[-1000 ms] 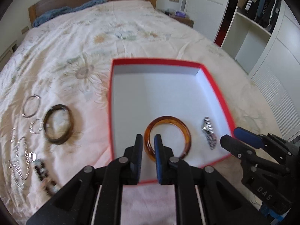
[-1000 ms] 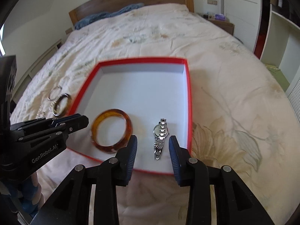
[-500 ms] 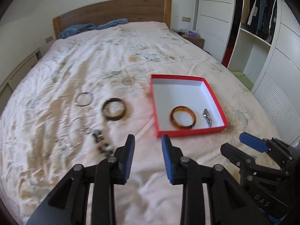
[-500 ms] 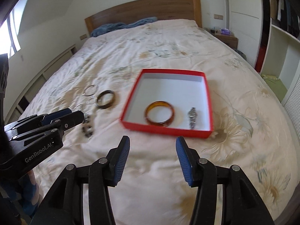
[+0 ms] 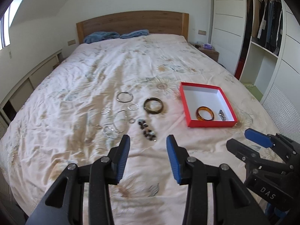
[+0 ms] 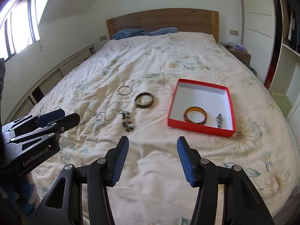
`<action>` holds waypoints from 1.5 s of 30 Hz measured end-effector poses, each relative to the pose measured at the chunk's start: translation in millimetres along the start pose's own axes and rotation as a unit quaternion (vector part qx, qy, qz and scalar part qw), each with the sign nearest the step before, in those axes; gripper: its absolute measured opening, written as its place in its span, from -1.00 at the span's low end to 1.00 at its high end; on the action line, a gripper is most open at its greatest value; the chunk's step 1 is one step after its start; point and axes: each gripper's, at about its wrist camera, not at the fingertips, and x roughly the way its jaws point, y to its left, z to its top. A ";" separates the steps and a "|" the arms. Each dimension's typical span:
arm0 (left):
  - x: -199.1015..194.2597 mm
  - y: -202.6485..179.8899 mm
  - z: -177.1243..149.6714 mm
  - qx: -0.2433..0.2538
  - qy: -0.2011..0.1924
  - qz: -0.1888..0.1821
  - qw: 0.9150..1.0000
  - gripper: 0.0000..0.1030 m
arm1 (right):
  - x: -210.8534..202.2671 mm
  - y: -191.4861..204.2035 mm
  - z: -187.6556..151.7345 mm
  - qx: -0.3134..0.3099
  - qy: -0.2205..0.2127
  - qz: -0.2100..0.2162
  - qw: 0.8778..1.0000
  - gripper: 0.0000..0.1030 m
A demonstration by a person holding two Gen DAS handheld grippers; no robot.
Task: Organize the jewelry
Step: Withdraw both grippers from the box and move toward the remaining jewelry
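Observation:
A red box lies on the bed, holding an amber bangle and a silver watch. To its left on the bedspread lie a dark bangle, silver rings and bracelets, a silver chain and a dark bead bracelet. My left gripper is open and empty, well short of the jewelry. My right gripper is open and empty near the bed's front.
The flowered bedspread covers a large bed with a wooden headboard and blue pillows. White wardrobes and open shelves stand on the right. A low wall unit runs along the left.
Both grippers have pulled far back from the red box and opened wider. The left one has let go of the amber bangle, which now lies in the box.

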 end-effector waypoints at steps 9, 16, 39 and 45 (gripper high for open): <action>-41.5 32.7 -16.5 -0.018 -0.027 0.014 0.999 -0.25 | -20.2 40.6 -9.8 -0.021 -0.010 0.010 1.000 0.09; -60.1 47.8 -21.8 -0.030 -0.042 0.021 0.998 -0.25 | -28.5 57.4 -10.6 -0.031 -0.021 0.014 0.999 0.12; 6.1 57.9 -31.4 -0.036 0.027 0.017 0.999 -0.24 | 23.2 61.3 -10.9 -0.038 0.023 0.010 0.999 0.12; 36.5 57.5 -36.9 -0.038 0.057 0.016 0.998 -0.24 | 50.2 54.9 -15.0 -0.033 0.049 0.007 0.998 0.12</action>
